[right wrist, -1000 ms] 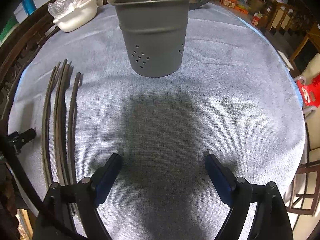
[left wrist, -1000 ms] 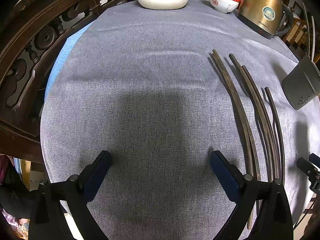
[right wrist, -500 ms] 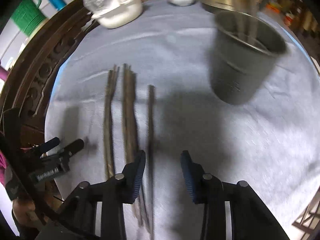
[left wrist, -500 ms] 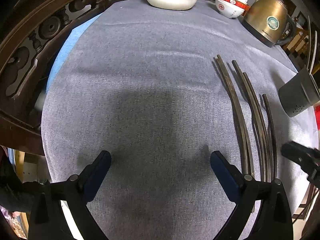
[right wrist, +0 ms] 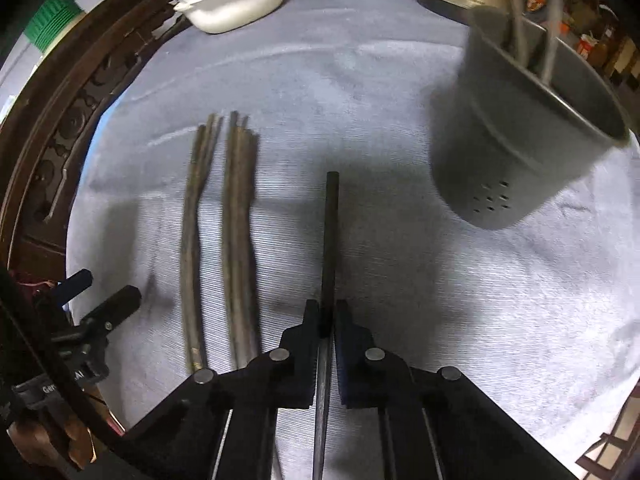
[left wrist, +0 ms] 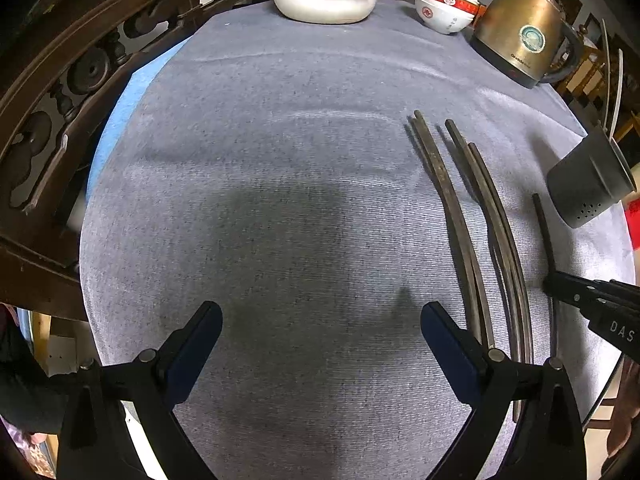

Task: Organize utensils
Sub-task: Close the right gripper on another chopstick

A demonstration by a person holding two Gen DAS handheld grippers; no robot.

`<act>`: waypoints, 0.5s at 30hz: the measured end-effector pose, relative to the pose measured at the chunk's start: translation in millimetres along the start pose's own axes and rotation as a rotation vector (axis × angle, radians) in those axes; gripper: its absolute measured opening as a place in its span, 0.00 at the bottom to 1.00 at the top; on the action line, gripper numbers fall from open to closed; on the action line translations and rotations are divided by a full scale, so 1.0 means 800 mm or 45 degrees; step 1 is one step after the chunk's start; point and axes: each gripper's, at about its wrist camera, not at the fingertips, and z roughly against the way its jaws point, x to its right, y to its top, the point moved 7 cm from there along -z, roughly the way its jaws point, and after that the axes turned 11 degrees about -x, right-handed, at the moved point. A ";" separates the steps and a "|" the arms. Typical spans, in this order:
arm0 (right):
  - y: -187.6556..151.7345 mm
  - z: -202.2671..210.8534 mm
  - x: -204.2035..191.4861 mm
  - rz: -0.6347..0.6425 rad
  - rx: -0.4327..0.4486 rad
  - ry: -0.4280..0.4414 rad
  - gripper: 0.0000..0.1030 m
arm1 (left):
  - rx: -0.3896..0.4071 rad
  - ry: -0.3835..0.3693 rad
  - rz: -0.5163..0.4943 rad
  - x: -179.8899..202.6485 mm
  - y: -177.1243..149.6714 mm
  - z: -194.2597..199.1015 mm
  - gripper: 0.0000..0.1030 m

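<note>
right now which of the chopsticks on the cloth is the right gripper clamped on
The single dark chopstick lying apart, nearest the grey utensil holder. The right gripper is shut on it; the other chopsticks lie untouched in two bunches further left.

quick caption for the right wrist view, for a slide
Right gripper shut on a single dark chopstick, two chopstick bundles alongside, grey utensil holder ahead.
</note>
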 end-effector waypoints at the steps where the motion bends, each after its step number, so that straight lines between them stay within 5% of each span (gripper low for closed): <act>1: 0.000 0.000 0.003 -0.003 -0.001 0.000 0.09 | 0.000 0.004 -0.001 0.001 0.001 0.000 0.96; 8: -0.005 0.003 0.025 0.002 0.000 0.023 0.09 | -0.010 0.011 -0.009 0.011 0.002 0.001 0.96; 15: 0.003 0.000 0.033 0.021 0.000 0.067 0.09 | -0.035 -0.090 0.010 0.043 0.034 0.004 0.95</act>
